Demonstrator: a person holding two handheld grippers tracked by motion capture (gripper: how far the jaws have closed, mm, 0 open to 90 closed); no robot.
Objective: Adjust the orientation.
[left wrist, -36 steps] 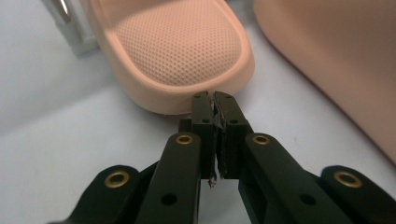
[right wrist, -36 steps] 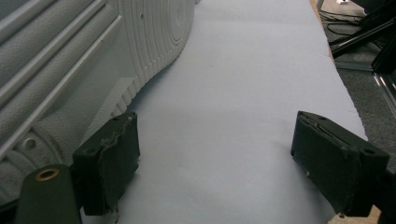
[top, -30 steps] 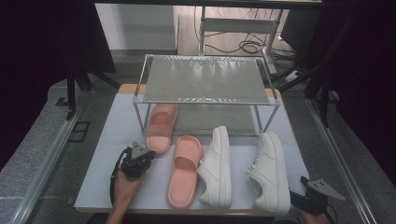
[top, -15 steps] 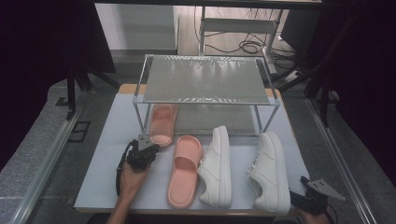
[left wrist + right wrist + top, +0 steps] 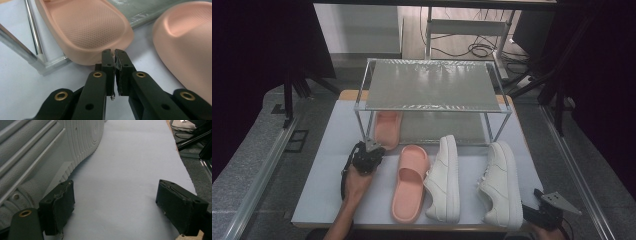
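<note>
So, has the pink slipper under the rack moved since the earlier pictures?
Yes. The pink slipper has slid further in under the rack, away from the person, with the shut left gripper at its heel; the other slipper stayed.

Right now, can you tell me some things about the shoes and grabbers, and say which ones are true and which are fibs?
1. The left gripper has its jaws shut with nothing between them. True.
2. The right gripper is squeezing a white sneaker. False: its jaws stand wide open, and the right sneaker lies just beside it.
3. One pink slipper lies partly under the rack. True.
4. Both white sneakers sit on top of the rack. False: they lie on the white table mat, the left sneaker next to the front slipper.
5. The left gripper's tips are close to the heel of the slipper under the rack. True.
</note>
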